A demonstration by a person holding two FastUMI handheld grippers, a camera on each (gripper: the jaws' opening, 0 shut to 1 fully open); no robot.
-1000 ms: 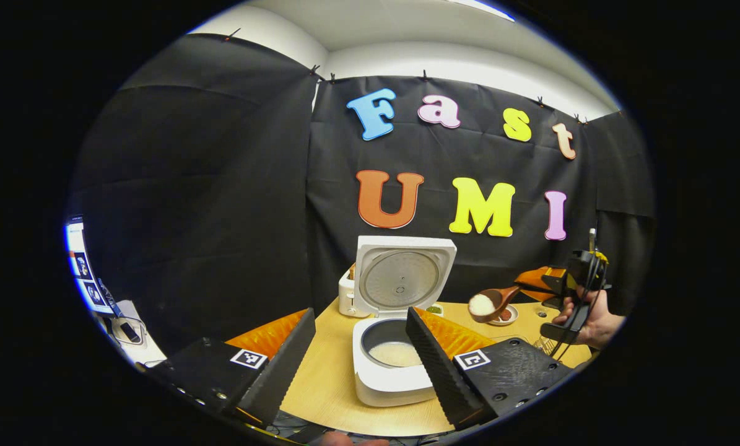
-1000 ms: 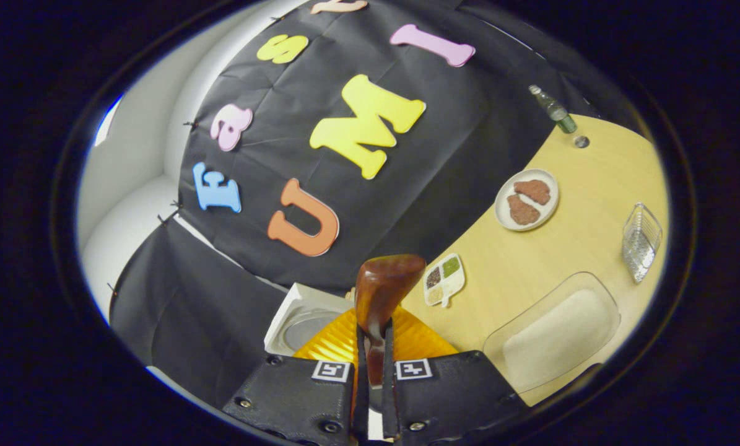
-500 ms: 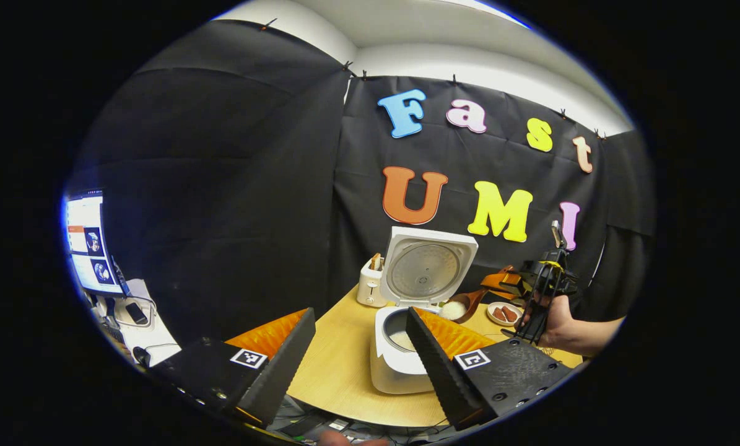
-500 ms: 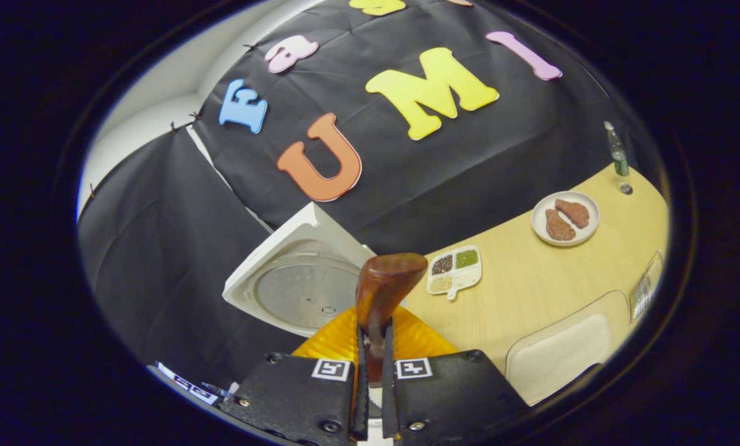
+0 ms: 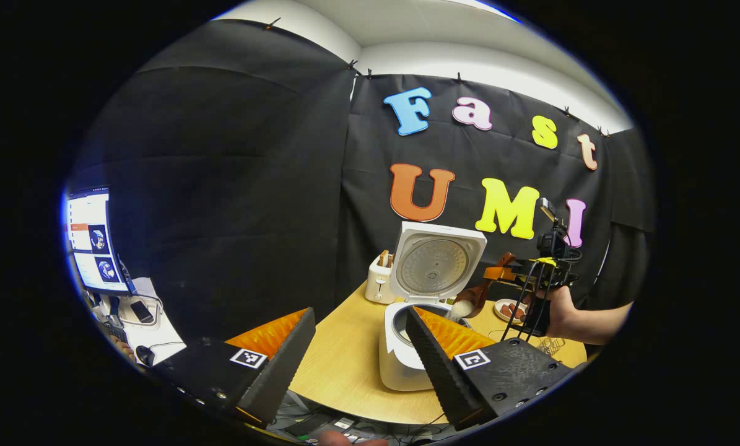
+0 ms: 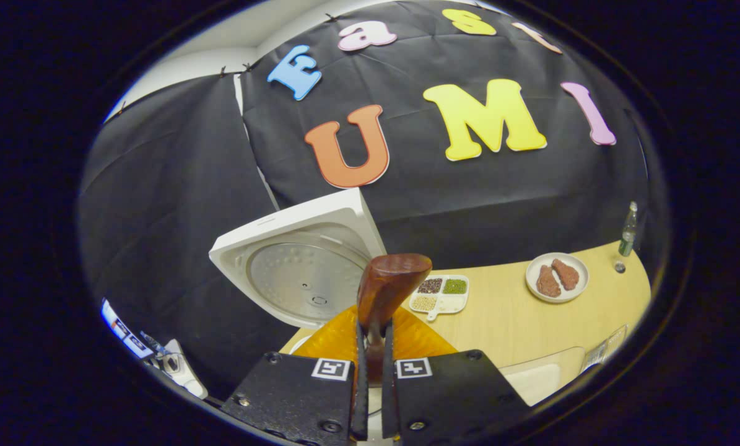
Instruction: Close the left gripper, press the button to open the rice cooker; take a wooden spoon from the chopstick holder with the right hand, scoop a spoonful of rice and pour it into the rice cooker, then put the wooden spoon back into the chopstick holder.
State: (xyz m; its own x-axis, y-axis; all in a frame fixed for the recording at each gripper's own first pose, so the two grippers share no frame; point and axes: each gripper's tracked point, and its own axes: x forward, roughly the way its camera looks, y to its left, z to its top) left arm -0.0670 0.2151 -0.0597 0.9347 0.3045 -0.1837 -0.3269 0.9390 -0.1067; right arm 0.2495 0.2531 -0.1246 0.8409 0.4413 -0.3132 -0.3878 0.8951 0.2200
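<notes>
Fingers (image 6: 363, 371) pinch wooden spoon (image 6: 387, 286); rice cooker (image 5: 400, 353) open

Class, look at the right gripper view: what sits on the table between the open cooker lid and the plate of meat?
A small divided dish of grains sits between the lid and the plate, in the right gripper view.

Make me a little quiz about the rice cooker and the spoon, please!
1. True or false: the rice cooker has its lid up.
2. What is the right gripper squeezing: A) a bottle, B) the wooden spoon, C) a plate?
3. Fill in: the rice on the spoon is tipping over the cooker's ____.

Key: 1 true; 2 B; 3 pot. The left gripper is open and holds nothing.
</notes>
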